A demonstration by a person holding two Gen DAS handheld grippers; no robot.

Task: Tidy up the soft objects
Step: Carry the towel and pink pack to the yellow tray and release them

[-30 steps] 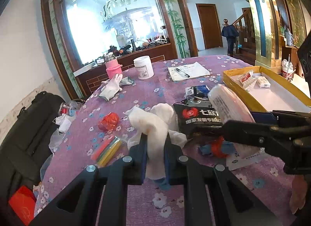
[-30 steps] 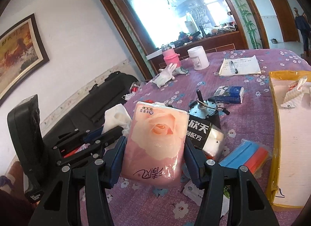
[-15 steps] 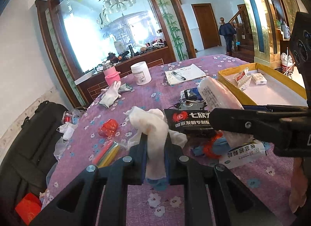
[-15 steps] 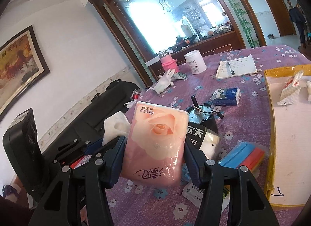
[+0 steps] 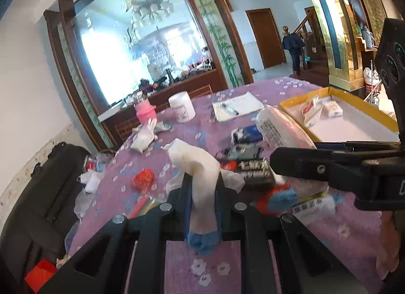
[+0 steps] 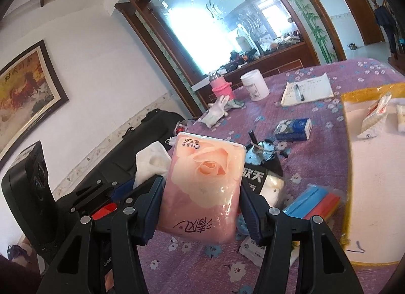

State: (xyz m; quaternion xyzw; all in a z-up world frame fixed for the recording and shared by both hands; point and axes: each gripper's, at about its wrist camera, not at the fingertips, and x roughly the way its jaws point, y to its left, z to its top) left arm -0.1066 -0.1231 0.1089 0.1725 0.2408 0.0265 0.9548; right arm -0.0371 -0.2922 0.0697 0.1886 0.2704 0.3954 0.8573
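My left gripper (image 5: 202, 192) is shut on a white cloth with a blue edge (image 5: 200, 167) and holds it above the purple tablecloth. My right gripper (image 6: 200, 192) is shut on a pink tissue pack with a rose print (image 6: 202, 182), also held above the table. The pack shows edge-on in the left wrist view (image 5: 281, 129), with the right gripper (image 5: 329, 167) beside it. The cloth shows left of the pack in the right wrist view (image 6: 152, 162). A yellow tray (image 6: 345, 157) lies at the right and holds small white packets (image 6: 374, 114).
On the table lie a black packet (image 5: 253, 170), a blue tissue pack (image 6: 293, 129), coloured sticks (image 6: 314, 200), a white glove (image 6: 215, 114), a white jar (image 6: 254, 87), a pink bottle (image 6: 221, 86), a notepad with pen (image 6: 306, 89) and a red wrapper (image 5: 144, 179). A black bag (image 5: 38, 192) sits left.
Both grippers have risen and tilted a little while keeping their holds. The table and its objects sit lower and farther in both views.
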